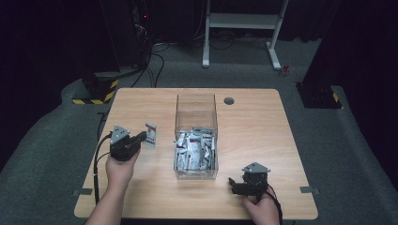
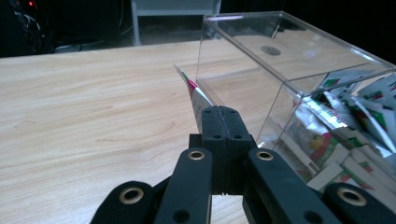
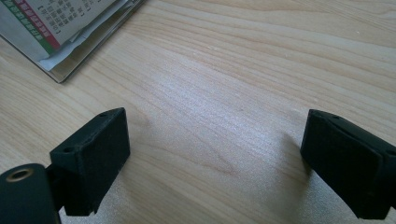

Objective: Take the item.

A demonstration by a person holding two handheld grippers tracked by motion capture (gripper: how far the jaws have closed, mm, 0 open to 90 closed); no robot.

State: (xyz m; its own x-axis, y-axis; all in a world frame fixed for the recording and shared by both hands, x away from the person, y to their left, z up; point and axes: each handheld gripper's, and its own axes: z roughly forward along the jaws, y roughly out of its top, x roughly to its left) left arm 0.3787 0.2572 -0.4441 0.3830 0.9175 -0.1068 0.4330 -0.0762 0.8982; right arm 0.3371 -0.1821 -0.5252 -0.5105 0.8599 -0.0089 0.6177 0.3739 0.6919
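The left hand-held gripper (image 2: 223, 122) pinches one sachet (image 1: 150, 134) above the bench (image 1: 263, 126) beside the clear box (image 1: 196, 110), seemingly just picked out, likely needing set-down, while the right hand-held gripper (image 3: 215, 163) rests wide open.

Left gripper (image 1: 146, 136) up off the table, jaws pinched tight together; right gripper (image 1: 232, 183) low, jaws spread wide apart.

A wooden table (image 1: 263, 131) stands on grey carpet (image 1: 42, 140) in a dark room.
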